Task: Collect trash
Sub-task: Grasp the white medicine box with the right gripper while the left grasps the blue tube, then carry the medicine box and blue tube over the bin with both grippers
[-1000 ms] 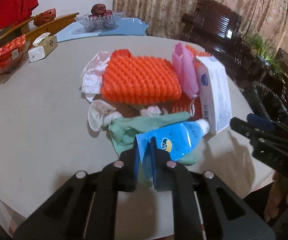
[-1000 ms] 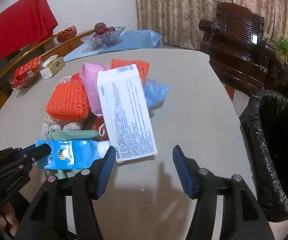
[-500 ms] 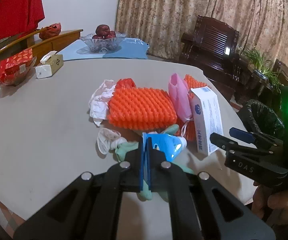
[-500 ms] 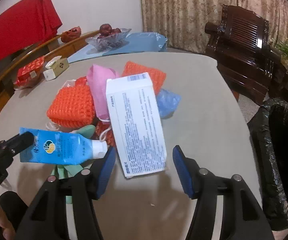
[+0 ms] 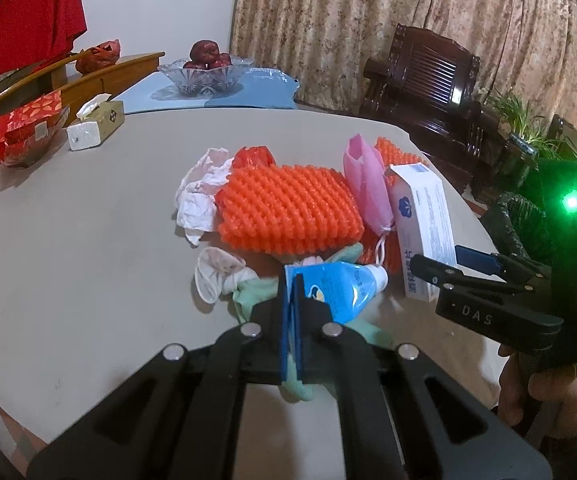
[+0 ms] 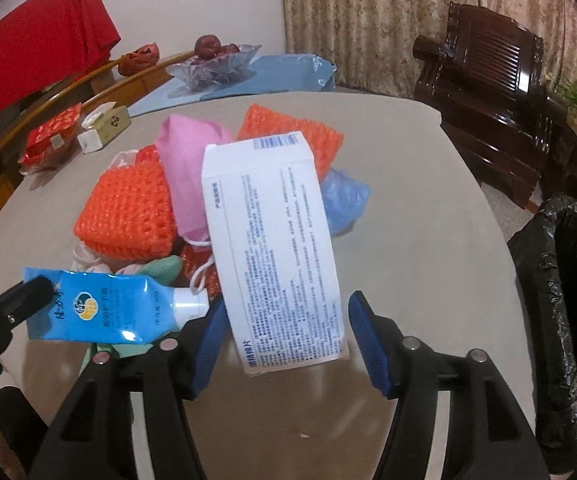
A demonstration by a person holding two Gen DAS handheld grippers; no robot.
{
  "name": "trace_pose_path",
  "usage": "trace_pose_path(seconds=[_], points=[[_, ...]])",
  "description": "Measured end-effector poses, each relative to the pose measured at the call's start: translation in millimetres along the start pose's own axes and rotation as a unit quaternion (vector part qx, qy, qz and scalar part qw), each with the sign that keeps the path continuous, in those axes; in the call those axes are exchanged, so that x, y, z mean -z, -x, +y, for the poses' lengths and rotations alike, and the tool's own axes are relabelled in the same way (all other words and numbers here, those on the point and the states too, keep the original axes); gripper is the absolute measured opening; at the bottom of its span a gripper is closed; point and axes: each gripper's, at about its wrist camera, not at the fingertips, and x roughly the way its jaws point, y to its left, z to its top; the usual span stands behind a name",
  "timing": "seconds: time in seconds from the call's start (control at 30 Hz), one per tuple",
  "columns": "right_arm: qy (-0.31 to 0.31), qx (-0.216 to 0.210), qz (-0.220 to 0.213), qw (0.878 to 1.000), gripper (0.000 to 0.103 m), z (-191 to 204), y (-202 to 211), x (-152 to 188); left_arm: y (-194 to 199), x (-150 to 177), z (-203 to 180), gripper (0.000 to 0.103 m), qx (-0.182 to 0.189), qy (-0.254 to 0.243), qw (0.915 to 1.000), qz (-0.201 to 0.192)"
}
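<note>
The blue tube (image 6: 100, 308) is hanging above the near edge of the counter (image 5: 68, 240), its flat end pinched in the left claw (image 5: 293, 308), white cap pointing at the white box (image 6: 272, 248). The right claw (image 6: 284, 340) is gaping wide around that box's near end, not touching it. "DAS" is showing on the right claw's body; the box's print is too small to read. Orange foam nets (image 5: 288, 216), a pink mask (image 5: 368, 188) and tissues (image 5: 200, 196) are crowding behind. A black-lined bin (image 6: 568, 300) is standing beside the counter.

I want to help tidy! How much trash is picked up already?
Barely started. The left gripper is shut on the blue squeeze tube. The open right gripper straddles the white printed box. The orange mesh pads and pink mask remain; the black-lined bin's contents aren't visible.
</note>
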Motion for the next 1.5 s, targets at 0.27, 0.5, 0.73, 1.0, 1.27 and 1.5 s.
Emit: trace_pose_path(seconds=[0.27,0.5,0.73,1.0,1.27,1.5], points=[[-0.001,-0.004,-0.002,1.0,0.056,-3,8,3,2,-1,-3,0.001,0.005,0.0,1.0,-0.005],[-0.018,-0.004,-0.028,0.999,0.055,-13,44,4,24,-6,-25,0.001,0.015,-0.015,0.9995,-0.022],[-0.036,0.007,-0.04,0.999,0.055,-29,74,11,47,-9,-38,0.001,0.022,-0.027,0.9988,-0.035],[-0.054,0.021,-0.061,0.996,0.055,-50,110,15,67,-17,-63,0.001,0.029,-0.042,0.9976,-0.046],[-0.076,0.044,-0.08,0.993,0.055,-81,145,19,79,-20,-103,0.001,0.045,-0.071,0.9951,-0.052],[-0.095,0.064,-0.088,0.989,0.055,-108,166,26,86,-23,-140,0.001,0.07,-0.087,0.9918,-0.062]])
